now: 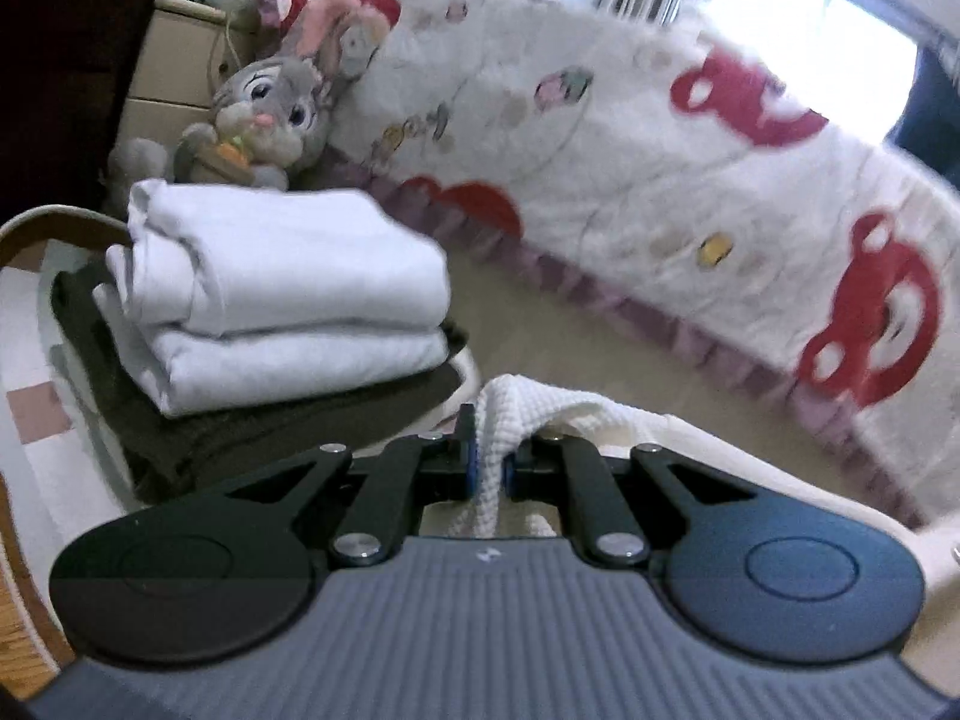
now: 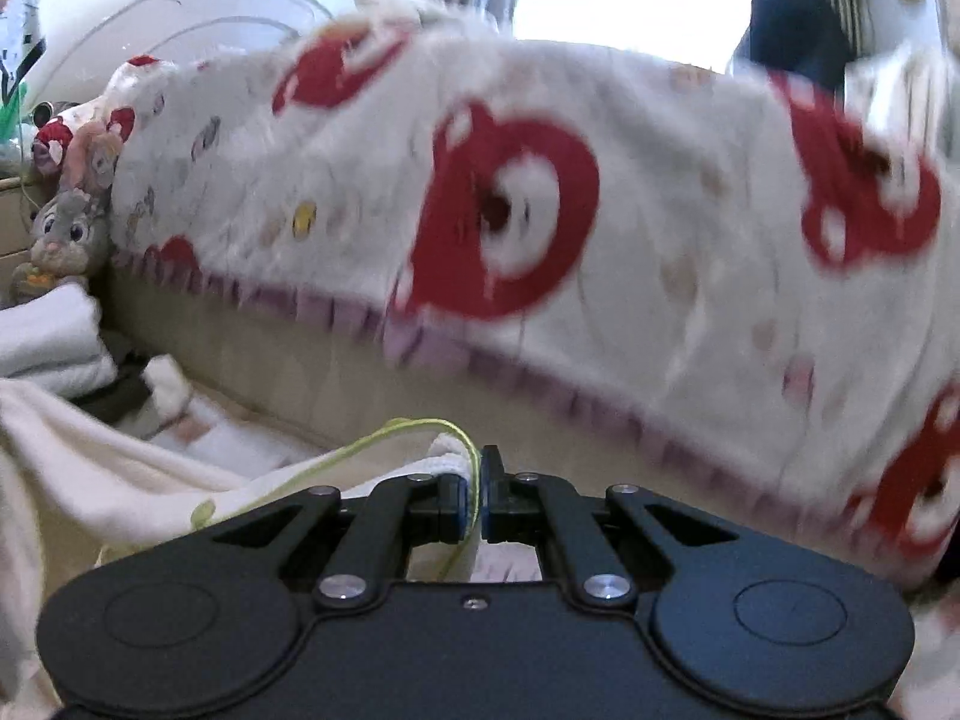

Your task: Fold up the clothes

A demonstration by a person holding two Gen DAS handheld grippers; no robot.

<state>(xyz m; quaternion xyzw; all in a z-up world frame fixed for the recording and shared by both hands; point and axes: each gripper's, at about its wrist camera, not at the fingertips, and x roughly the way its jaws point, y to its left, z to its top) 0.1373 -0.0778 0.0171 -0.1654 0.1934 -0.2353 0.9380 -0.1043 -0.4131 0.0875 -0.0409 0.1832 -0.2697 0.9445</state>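
My left gripper [image 1: 489, 450] is shut on a bunched fold of a cream waffle-knit garment [image 1: 516, 414], which drapes off to the right. My right gripper [image 2: 476, 483] is shut on another edge of the same cream garment [image 2: 120, 480], with a yellow-green trim cord [image 2: 360, 441] looping out from between its fingers. The cloth hangs to the left of the right gripper. A stack of folded clothes stands at the left: a white folded piece [image 1: 282, 294] on a dark olive one [image 1: 240, 420].
A white blanket with red prints [image 1: 690, 180] [image 2: 540, 210] lies heaped on the bed behind. A grey plush rabbit [image 1: 264, 114] sits by beige drawers [image 1: 174, 60] at the back left. Beige sheet [image 1: 570, 324] stretches between the stack and the blanket.
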